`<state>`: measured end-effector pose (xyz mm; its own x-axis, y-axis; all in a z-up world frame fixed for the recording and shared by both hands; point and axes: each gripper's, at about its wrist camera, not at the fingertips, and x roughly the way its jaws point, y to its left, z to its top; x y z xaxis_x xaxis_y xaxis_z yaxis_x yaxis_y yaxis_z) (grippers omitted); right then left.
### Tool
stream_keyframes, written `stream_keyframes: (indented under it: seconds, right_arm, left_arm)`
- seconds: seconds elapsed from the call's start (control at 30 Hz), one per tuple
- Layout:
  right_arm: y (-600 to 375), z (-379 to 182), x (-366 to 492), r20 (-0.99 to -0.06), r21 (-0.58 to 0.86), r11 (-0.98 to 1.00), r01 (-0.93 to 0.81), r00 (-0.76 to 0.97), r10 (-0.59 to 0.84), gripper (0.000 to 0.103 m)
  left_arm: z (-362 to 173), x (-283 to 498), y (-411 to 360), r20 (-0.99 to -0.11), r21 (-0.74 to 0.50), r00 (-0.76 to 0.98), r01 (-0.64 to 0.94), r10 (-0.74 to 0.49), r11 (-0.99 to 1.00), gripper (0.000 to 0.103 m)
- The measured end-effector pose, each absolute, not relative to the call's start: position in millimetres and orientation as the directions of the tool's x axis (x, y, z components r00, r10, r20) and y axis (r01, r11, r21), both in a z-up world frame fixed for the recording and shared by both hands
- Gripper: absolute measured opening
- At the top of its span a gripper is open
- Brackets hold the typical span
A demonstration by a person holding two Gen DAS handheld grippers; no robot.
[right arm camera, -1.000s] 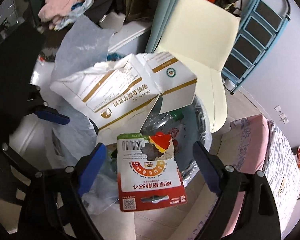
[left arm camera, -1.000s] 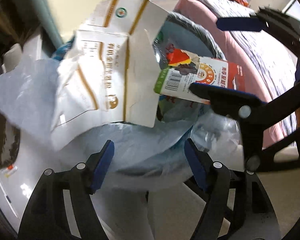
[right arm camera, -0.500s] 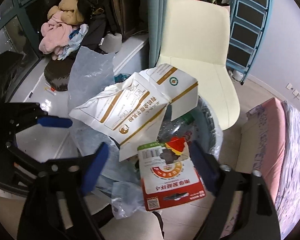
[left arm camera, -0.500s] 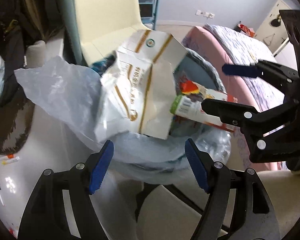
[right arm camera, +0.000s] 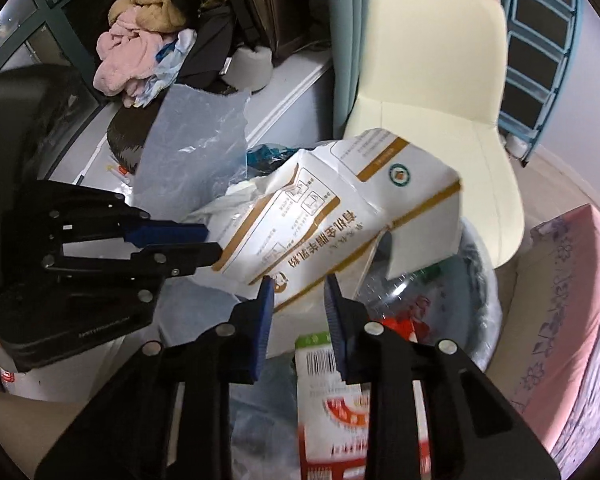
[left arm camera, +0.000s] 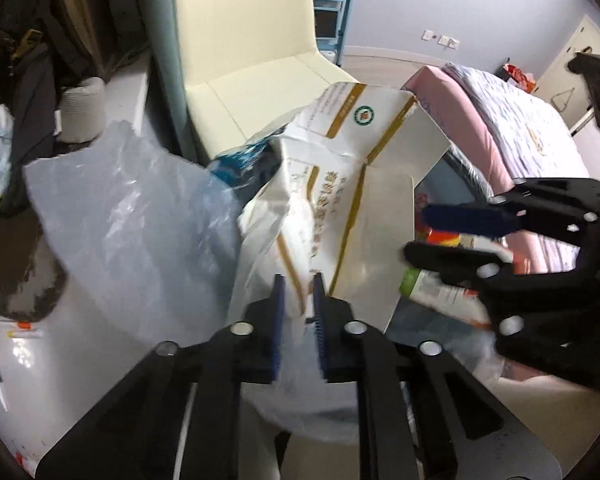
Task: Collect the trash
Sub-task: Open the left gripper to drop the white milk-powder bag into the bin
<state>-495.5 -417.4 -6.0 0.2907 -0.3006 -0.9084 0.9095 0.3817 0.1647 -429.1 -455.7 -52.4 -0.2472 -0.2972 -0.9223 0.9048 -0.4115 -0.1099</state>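
Note:
A torn white and gold carton (left arm camera: 340, 200) sticks out of a lined trash bin (right arm camera: 476, 280) full of rubbish. My left gripper (left arm camera: 298, 284) is shut on the bin's clear plastic liner (left arm camera: 300, 344) at the near rim, under the carton. It shows from the side in the right wrist view (right arm camera: 210, 244). My right gripper (right arm camera: 298, 284) is nearly shut on the rim of the liner (right arm camera: 296, 312), by the carton's lower edge (right arm camera: 300, 252). A red and white box (right arm camera: 332, 392) lies under its fingers. In the left wrist view the right gripper (left arm camera: 416, 232) is at the bin's right side.
A cream chair (right arm camera: 432, 92) stands behind the bin. A loose flap of clear plastic (left arm camera: 132, 232) rises at the left. A pink bed (left arm camera: 512, 132) is on the right, a white ledge (right arm camera: 296, 92) with clothes (right arm camera: 140, 56) on the left, a blue step ladder (right arm camera: 540, 52) at the back.
Both grippers have closed from wide open. The left has closed on the liner. The right has let go of the red and white box and closed at the rim.

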Motion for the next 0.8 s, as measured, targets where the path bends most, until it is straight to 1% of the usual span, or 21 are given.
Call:
stream_keyframes:
  seconds: [0.13,0.23,0.3,0.37,0.5,0.57,0.63,0.7,0.73,0.77,0.8]
  right_arm:
    - [-433,-26,-492,-0.923,0.182,0.390,0.903,0.294,-0.248,0.026]
    - [-443,-40,-492,-0.930,0.207,0.392,0.896,0.305,-0.207,0.025]
    - [-449,-51,-492,-0.933,0.228,0.392,0.891,0.315,-0.173,0.023]
    - [-453,-60,-493,-0.935,0.244,0.388,0.889,0.322,-0.148,0.019]
    - [-464,-81,-499,-0.938,0.288,0.339,0.896,0.335,-0.086,0.017]
    - [-468,-91,-504,-0.936,0.318,0.305,0.898,0.348,-0.049,0.006]
    - [-470,-101,-509,-0.934,0.338,0.269,0.902,0.357,-0.022,0.001]
    - [-472,-103,-514,-0.926,0.362,0.257,0.896,0.376,-0.008,0.001]
    - [-474,-104,-515,-0.921,0.378,0.249,0.892,0.388,0.007,0.001]
    - [-476,-108,-515,-0.914,0.401,0.233,0.886,0.404,0.037,0.001]
    - [-478,-112,-515,-0.907,0.418,0.221,0.881,0.416,0.059,0.001]
  left_arm:
    - [-71,-445,-465,-0.942,-0.103,-0.229,0.893,-0.245,-0.438,0.003]
    - [-94,-452,-472,-0.957,-0.123,-0.221,0.897,-0.189,-0.424,0.000]
    - [-103,-453,-476,-0.961,-0.121,-0.211,0.902,-0.178,-0.415,0.000]
    - [-106,-458,-479,-0.963,-0.091,-0.190,0.896,-0.191,-0.435,0.000]
    - [-118,-463,-490,-0.968,-0.096,-0.184,0.897,-0.168,-0.432,0.000]
    - [-126,-469,-491,-0.971,-0.104,-0.186,0.897,-0.153,-0.429,0.000]
    - [-131,-477,-490,-0.971,-0.108,-0.188,0.896,-0.148,-0.431,0.000]
    - [-134,-482,-490,-0.971,-0.102,-0.186,0.892,-0.151,-0.440,0.001]
    - [-139,-483,-491,-0.966,-0.167,-0.233,0.890,-0.108,-0.425,0.001]
    - [-144,-484,-492,-0.969,-0.180,-0.233,0.895,-0.085,-0.407,0.001]
    - [-147,-485,-493,-0.972,-0.167,-0.218,0.908,-0.091,-0.385,0.001]
